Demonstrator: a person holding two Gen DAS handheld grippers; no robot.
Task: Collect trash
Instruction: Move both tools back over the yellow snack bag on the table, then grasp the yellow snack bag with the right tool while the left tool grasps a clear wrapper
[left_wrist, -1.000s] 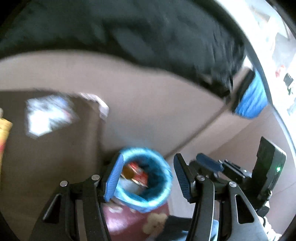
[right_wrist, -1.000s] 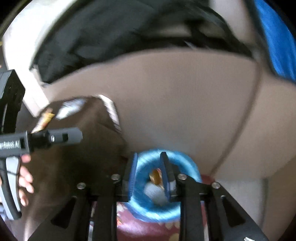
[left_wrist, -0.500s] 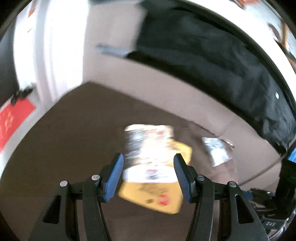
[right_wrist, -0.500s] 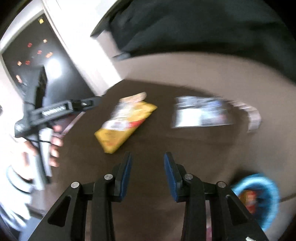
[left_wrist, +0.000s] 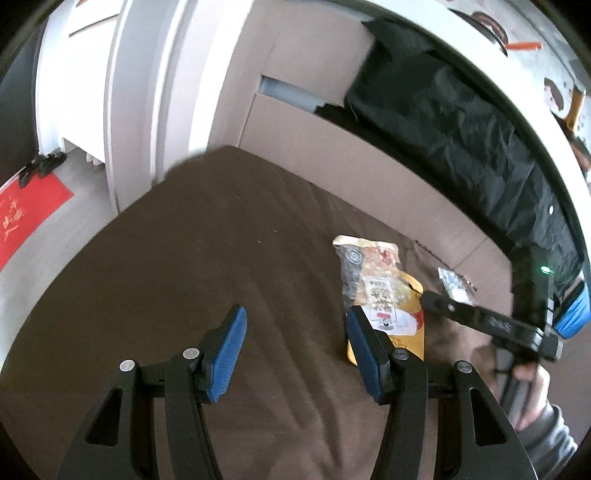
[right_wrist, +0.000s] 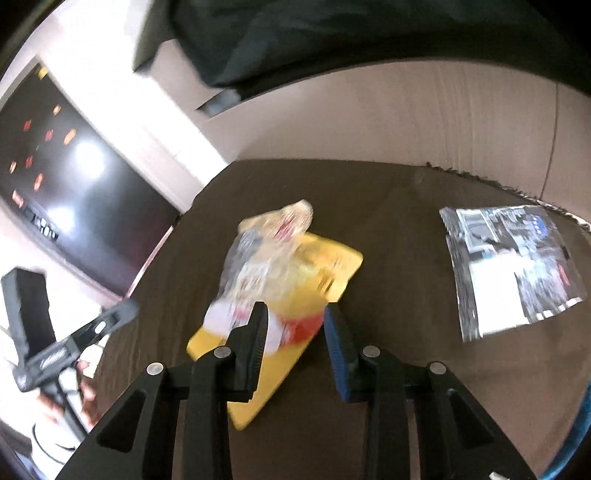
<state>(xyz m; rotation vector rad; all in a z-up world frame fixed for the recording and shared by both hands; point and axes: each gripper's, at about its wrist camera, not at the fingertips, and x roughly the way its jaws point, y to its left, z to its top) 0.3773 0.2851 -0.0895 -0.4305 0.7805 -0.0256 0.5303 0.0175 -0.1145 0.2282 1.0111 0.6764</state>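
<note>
Right wrist view: the right gripper (right_wrist: 291, 328), jaws parted and holding nothing, hangs low over a yellow snack wrapper (right_wrist: 284, 291) lying flat on the brown table (right_wrist: 399, 206), its fingertips straddling the wrapper's near end without yet closing on it. A clear printed wrapper (right_wrist: 262, 251) lies on top of the yellow one. The step in hand looks like the approach to the next piece of trash; the next move would call for lowering the jaws to catch the thin, flat edge, which may slide instead of lifting. A silver foil packet (right_wrist: 513, 269) lies well apart to the right on the same table and also awaits collection. From the left wrist view, the left gripper (left_wrist: 295, 343) is also spread wide and empty, hovering beside the same yellow snack wrapper (left_wrist: 402, 306), with its right fingertip overlapping the wrapper's edge in the picture; whether they touch cannot be told. A beige sofa back (left_wrist: 369, 158) draped with a black cloth (left_wrist: 461, 122) rises behind the table. Only a sliver of a blue bin rim (right_wrist: 576, 435) shows at the right edge, so the drop point lies off to that side.
</note>
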